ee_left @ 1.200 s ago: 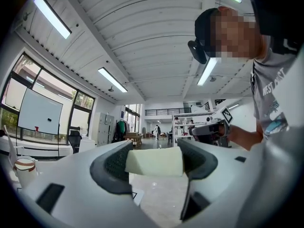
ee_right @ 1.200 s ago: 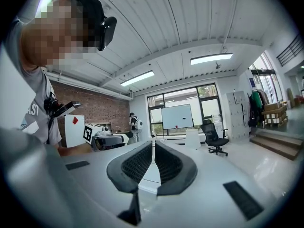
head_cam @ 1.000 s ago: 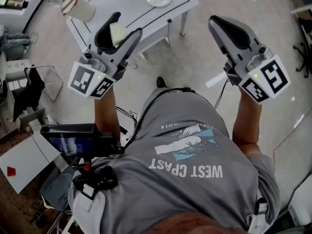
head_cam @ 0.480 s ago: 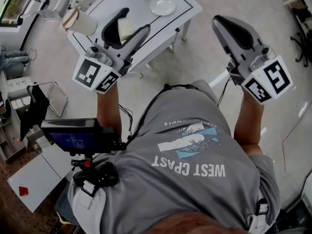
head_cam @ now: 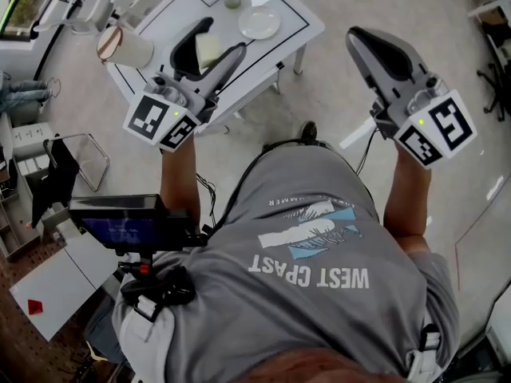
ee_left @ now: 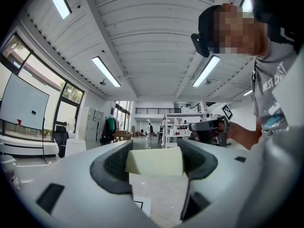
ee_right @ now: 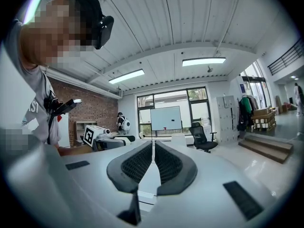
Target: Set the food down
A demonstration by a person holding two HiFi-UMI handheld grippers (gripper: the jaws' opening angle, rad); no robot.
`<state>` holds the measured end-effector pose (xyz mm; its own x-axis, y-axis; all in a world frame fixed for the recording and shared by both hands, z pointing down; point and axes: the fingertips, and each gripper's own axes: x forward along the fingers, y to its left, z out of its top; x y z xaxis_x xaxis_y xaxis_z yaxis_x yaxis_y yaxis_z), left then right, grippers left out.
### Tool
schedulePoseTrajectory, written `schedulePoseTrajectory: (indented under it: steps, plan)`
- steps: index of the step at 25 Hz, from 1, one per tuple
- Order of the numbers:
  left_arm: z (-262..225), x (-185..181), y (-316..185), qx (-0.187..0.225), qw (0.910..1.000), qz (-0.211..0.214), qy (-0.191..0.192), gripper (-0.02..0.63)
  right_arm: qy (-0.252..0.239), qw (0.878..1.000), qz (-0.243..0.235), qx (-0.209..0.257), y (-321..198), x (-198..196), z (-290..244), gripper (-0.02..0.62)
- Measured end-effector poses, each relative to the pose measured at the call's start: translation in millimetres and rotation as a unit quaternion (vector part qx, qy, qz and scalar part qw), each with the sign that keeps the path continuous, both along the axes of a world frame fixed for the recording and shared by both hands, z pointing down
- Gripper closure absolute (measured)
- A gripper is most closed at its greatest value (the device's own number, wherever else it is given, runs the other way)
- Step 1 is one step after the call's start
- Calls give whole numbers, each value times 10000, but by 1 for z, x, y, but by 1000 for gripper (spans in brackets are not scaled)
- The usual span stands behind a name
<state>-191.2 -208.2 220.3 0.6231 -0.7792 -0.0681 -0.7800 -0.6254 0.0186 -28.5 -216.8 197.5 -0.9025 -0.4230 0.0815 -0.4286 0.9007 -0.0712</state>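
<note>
Currently: left gripper fingers clamp a pale yellow food block; right gripper fingers pressed together, holding nothing.

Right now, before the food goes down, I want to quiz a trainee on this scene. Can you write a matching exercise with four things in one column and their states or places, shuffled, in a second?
Things
1. left gripper
2. right gripper
3. small plate
4. white jug

States or places
A. empty, on the right part of the white table in the head view
B. jaws together, nothing between them
C. at the table's corner, left in the head view
D. jaws clamped on the pale food block

Pairs: 1-D, 2-B, 3-A, 4-C
</note>
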Motion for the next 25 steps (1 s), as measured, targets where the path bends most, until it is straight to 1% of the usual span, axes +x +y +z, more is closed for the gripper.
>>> schedulePoseTrajectory:
  steps: [3, 7, 9, 12, 15, 20, 25]
  plan:
    - [-1, 10, -32, -51, 9998, -178, 38, 307, 9, 9999, -144, 17, -33, 12, -6, 586]
    - [34, 31, -82, -131, 9991, -403, -34, 307, -37, 9995, -304, -20, -84, 38, 26, 586]
    - [49, 34, -101, -198, 9986, -488, -71, 307, -48, 9992, -382, -60, -101, 43, 38, 586]
    - [68, 31, -126, -322, 9978, -574, -114, 307, -64, 9989, -445, -139, -122, 42, 53, 586]
    - [83, 29, -141, -461, 9970, -607, -162, 307, -71, 9987, -447, -230, -133, 42, 63, 586]
    - [110, 12, -181, -686, 9955, -636, -127, 307, -50, 9987, -392, -332, -170, 32, 76, 586]
    - [129, 9, -195, -888, 9941, -613, -68, 307, -4, 9988, -283, -388, -174, 40, 77, 586]
